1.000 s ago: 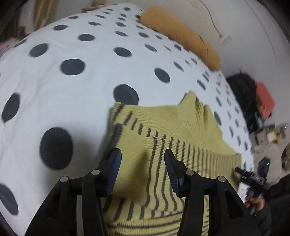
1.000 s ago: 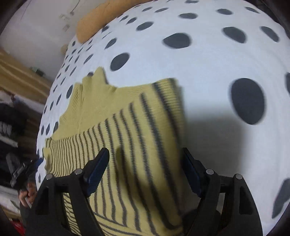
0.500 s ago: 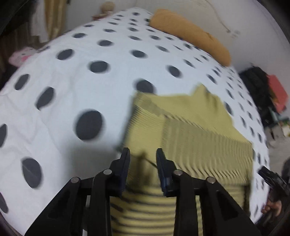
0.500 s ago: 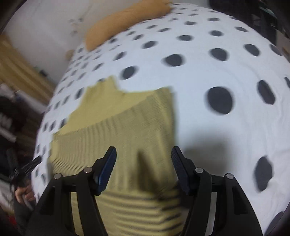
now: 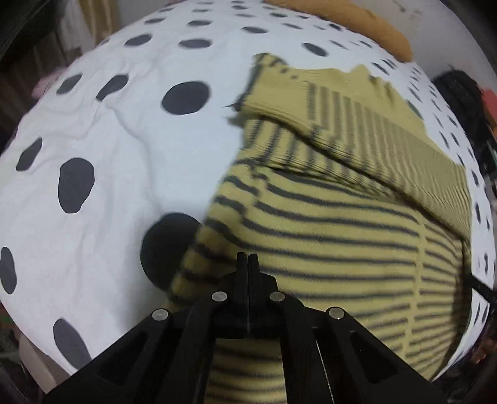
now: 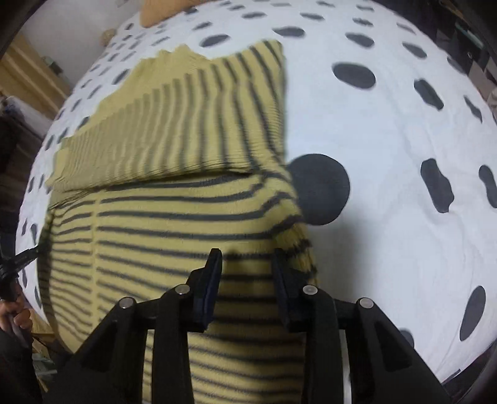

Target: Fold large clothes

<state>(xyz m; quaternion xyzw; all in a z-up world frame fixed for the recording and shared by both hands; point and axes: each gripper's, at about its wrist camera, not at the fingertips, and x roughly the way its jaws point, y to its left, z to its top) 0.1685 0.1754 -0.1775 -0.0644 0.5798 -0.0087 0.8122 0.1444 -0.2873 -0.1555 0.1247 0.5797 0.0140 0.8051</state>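
A yellow sweater with dark stripes [image 5: 326, 223] lies on a white bedspread with black dots [image 5: 102, 149]. Its far part is folded over in a thick band. In the left wrist view my left gripper [image 5: 248, 258] hangs over the sweater's near left part with its jaws pressed together; I see no cloth between them. In the right wrist view the sweater [image 6: 174, 217] fills the left half. My right gripper [image 6: 247, 258] is open, its fingers straddling the cloth near the sweater's right edge.
An orange pillow [image 5: 351, 21] lies at the far end of the bed, also seen in the right wrist view [image 6: 161, 9]. Dark clutter [image 5: 459, 93] stands beyond the bed's right side. The other hand and gripper [image 6: 12, 279] show at the left edge.
Both grippers have dropped closer to the sweater's near part. The left gripper's jaws have closed fully. The right gripper's jaws have narrowed but stay open.
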